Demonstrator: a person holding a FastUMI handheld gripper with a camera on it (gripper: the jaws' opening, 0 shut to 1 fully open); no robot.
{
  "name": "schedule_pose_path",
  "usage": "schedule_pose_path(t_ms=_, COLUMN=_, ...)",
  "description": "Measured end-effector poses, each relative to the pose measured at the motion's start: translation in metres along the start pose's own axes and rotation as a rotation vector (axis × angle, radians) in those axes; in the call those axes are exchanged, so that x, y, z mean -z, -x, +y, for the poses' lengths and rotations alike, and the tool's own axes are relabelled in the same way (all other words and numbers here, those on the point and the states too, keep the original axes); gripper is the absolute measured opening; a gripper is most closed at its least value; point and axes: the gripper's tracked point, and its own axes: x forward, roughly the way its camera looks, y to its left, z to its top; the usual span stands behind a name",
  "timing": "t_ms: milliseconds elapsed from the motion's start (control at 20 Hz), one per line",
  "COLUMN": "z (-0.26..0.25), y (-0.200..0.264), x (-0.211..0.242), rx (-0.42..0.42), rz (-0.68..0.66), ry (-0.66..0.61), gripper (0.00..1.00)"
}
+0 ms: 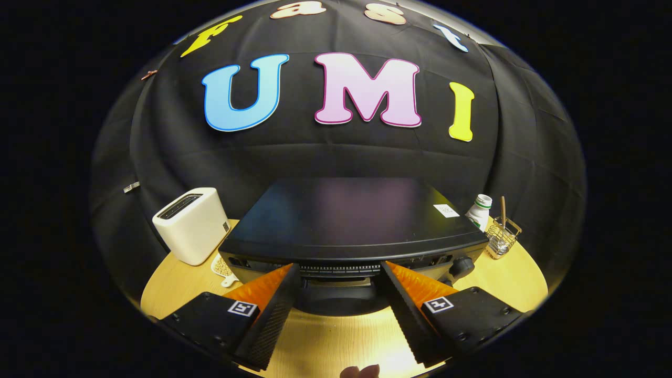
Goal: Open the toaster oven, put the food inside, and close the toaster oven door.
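**Gripper closing in on the oven's top front edge**

The gripper (340, 273) is hovering just in front of the oven (352, 220), looking slightly down over its flat black lid. Its fingers (270, 310) are standing spread wide, with nothing between them but the upper strip of the oven's front; neither finger is touching anything that can be made out.

The main risk, judging from this pose, is a missed handle. The door front is lying mostly hidden below the lid's edge and behind the fingers, so whether the door is open or shut cannot be told, and the handle itself is not clearly showing. If the fingers are closing too high, they may be pinching the lid's lip or the vented strip instead of the handle, and a pull would then be dragging the whole oven across the table (525, 273) rather than swinging the door.

A second risk is on the oven's right front corner: a knob (462, 265) is sitting just beside the right finger and could be bumped by a sideways drift.

The food is hard to pin down; a small pale spotted item (223, 269) is lying left of the oven, at the foot of the toaster (191, 226), and may be it. Right of the oven, near its back corner, a bottle (480, 211) and a wire caddy (502, 237) are standing well clear of the gripper.
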Motion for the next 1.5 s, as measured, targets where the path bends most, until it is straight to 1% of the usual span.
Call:
schedule_pose_path(t_ms=250, z=-0.001, y=0.029, x=0.028, rx=0.016, rz=0.011, ry=0.009, gripper=0.99)
schedule_pose_path(t_ms=500, z=-0.001, y=0.050, x=0.062, rx=0.023, rz=0.060, ry=-0.005, gripper=0.99)
schedule_pose_path(t_ms=800, z=-0.002, y=0.063, x=0.107, rx=0.014, rz=0.164, ry=-0.003, gripper=0.99)
schedule_pose_path(t_ms=1000, z=-0.007, y=0.071, x=0.147, rx=0.011, rz=0.286, ry=0.041, gripper=0.99)
schedule_pose_path(t_ms=1100, z=-0.004, y=0.074, x=0.162, rx=-0.009, rz=0.326, ry=0.040, gripper=0.99)
schedule_pose_path(t_ms=1300, z=-0.003, y=0.080, x=0.160, rx=-0.034, rz=0.333, ry=0.007, gripper=0.99)
schedule_pose_path(t_ms=1400, z=-0.001, y=0.088, x=0.154, rx=-0.088, rz=0.354, ry=-0.018, gripper=0.99)
schedule_pose_path(t_ms=1500, z=0.004, y=0.098, x=0.140, rx=-0.168, rz=0.367, ry=-0.068, gripper=0.99)
